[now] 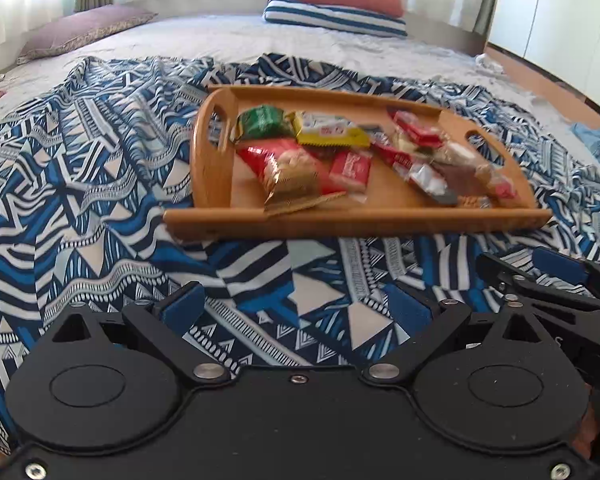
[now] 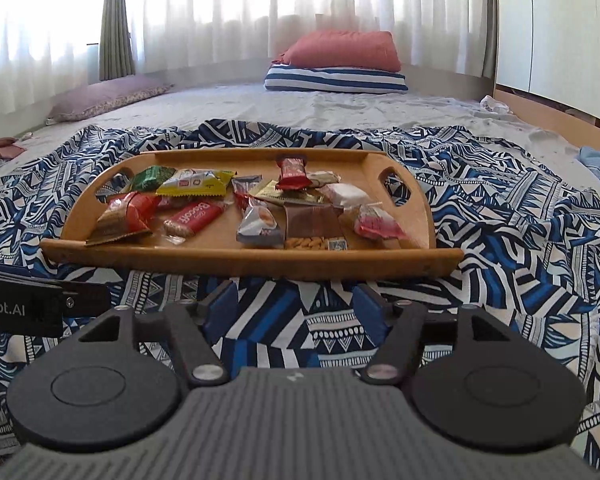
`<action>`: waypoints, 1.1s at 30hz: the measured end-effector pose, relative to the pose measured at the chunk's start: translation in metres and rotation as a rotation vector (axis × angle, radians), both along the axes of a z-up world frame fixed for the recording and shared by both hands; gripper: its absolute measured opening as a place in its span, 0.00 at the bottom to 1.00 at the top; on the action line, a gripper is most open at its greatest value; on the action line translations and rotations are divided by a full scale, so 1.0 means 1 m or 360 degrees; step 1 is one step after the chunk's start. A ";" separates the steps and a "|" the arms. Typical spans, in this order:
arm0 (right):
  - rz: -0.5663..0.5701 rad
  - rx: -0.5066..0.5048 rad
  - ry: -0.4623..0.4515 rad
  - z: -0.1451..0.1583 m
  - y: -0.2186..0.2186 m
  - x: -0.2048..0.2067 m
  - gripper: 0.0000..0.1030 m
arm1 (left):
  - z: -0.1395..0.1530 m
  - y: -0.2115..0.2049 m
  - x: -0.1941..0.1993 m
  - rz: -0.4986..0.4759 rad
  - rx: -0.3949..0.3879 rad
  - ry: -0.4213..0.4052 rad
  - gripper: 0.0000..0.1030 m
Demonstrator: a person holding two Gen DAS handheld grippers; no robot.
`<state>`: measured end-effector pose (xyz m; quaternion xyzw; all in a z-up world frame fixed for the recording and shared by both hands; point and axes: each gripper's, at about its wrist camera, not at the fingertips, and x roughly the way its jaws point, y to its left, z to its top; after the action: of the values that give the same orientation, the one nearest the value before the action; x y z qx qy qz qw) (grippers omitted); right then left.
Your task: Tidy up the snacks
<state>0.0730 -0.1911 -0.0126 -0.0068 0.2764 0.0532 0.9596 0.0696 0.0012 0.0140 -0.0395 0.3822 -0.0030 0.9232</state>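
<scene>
A: Snacks [image 2: 236, 208] all lying loose in the tray [image 2: 252, 258], straight ahead of both tools. Green pack [image 2: 153, 176] and yellow pack [image 2: 196, 184] at the far left, red biscuit bar [image 2: 194, 216] nearer, almond bag [image 2: 310, 226] close to the near rim, small red bar [image 2: 292, 174] toward the far rim.

B: Sorted or not?

A: Hard to call. Mixed and overlapping, so could be a heap waiting to be sorted, or could be everything already gathered into the tray. Nothing loose showing on the cloth [image 2: 268, 312] around it.

B: Tools?

A: Left gripper [image 1: 296, 308] spread wide, nothing between the pads. Right gripper [image 2: 296, 304] likewise spread, holding nothing. Both low over the cloth, just short of the near rim; right gripper also showing at the right edge of the left view [image 1: 548, 280].

B: Handling, if a pick comes?

A: Thin crinkly wrappers, likely slippery and lying flat. Best taken by a raised crimped end or across the narrow width, with a light squeeze on biscuits. Worth picking a top-lying pack so neighbours stay put. Tray sitting on soft bedding, so probably apt to tip under a downward push.

B: Beyond the tray?

A: Bed sheet, striped pillow [image 2: 336, 80] with a red pillow [image 2: 340, 52] on it far ahead, curtains behind.
</scene>
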 end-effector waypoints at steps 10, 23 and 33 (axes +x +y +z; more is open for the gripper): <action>-0.0033 -0.0003 0.0044 -0.023 0.000 0.000 0.81 | -0.017 -0.005 0.004 0.0020 0.0075 0.0010 1.00; 0.0046 -0.0044 0.0049 -0.030 0.006 0.003 0.92 | -0.025 -0.006 0.003 0.0035 0.0098 -0.0062 1.00; 0.0041 -0.0040 0.0038 -0.030 0.005 0.001 0.92 | -0.025 -0.006 0.001 0.0041 0.0097 -0.0080 1.00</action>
<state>0.0740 -0.1856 -0.0429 -0.0219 0.2883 0.0620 0.9553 0.0704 -0.0043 -0.0114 -0.0161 0.3581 0.0194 0.9333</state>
